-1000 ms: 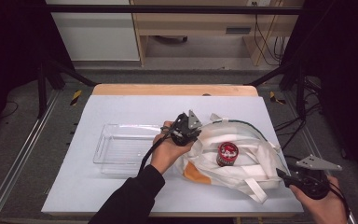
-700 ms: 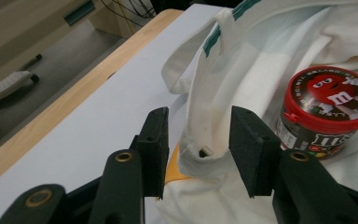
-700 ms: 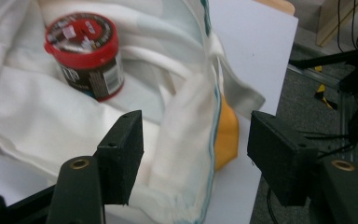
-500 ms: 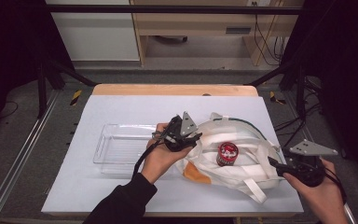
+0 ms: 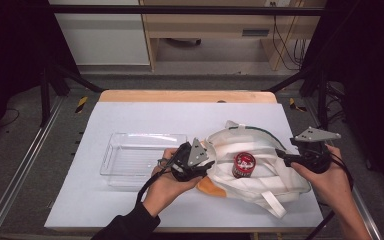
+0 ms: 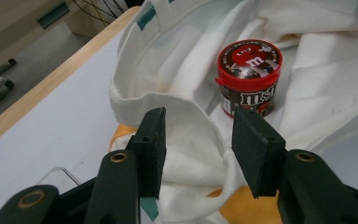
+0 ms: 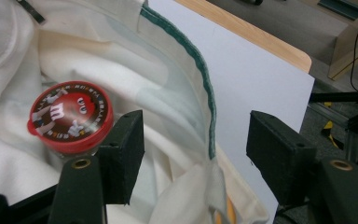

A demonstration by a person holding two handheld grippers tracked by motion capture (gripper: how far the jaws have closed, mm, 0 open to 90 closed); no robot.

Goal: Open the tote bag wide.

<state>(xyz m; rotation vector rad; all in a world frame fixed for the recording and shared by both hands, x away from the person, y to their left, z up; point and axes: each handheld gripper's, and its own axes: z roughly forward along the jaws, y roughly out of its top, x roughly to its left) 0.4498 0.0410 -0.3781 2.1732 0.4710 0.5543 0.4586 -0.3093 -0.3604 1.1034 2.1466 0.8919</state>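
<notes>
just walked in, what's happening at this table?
A person holds a gripper in each hand at either side of a white cloth bag lying on the table. A red-lidded M&M's tub stands in the bag's opening. The left gripper and right gripper have both just been opening, each now straddling the bag's rim without pinching it. A clear plastic tray sits to the left.

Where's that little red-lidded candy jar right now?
In the high view, the candy jar stands upright on the white cloth bag, right of table centre, between the two hand-held grippers.
</notes>
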